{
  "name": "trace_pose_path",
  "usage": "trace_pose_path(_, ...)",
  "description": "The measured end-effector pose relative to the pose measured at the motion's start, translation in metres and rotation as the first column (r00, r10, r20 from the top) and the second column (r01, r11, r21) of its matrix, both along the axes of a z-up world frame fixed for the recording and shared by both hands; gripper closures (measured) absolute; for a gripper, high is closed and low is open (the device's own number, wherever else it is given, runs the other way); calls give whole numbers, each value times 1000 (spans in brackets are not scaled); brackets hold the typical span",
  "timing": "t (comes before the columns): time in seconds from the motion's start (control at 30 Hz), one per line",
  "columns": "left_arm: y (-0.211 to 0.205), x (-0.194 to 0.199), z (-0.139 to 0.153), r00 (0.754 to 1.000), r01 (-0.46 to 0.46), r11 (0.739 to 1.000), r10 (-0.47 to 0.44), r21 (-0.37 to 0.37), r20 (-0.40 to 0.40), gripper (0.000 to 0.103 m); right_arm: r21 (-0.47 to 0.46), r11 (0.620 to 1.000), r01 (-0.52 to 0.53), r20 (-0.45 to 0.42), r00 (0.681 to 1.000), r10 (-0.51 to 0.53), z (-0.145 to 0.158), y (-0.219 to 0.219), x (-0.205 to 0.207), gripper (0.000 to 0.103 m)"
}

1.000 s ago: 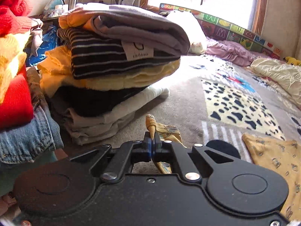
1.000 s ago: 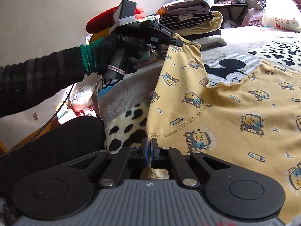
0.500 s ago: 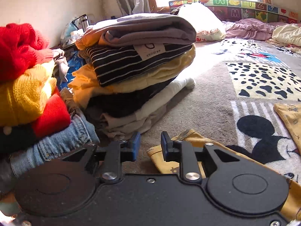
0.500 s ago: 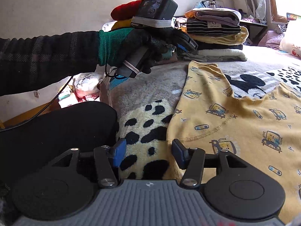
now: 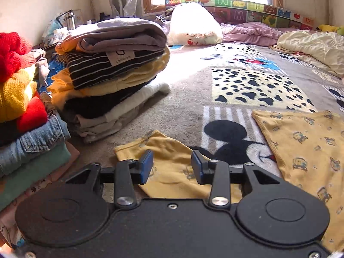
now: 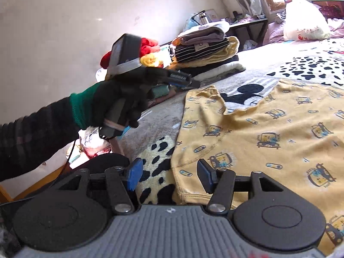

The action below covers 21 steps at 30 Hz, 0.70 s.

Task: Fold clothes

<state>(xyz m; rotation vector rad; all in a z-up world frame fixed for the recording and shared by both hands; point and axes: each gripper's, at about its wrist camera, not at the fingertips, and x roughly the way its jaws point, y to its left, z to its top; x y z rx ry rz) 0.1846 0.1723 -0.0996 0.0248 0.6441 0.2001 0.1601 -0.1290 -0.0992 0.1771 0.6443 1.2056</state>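
We log one yellow shirt, thin, limp and light, spread flat on the bed, best pinched at hem or sleeve cuff, with our left gripper and right gripper both gaping wide, holding nothing.

Both claws stood with jaws apart, holding nothing: the left claw, gripped by a gloved hand, and the right claw.
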Motion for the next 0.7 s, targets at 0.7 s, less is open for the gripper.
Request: trace_pose_path(0.7,-184,-13,21,895,447,892,-447,-71,12,63,111,574,812,-485,548,-681,-62,-217,87,41)
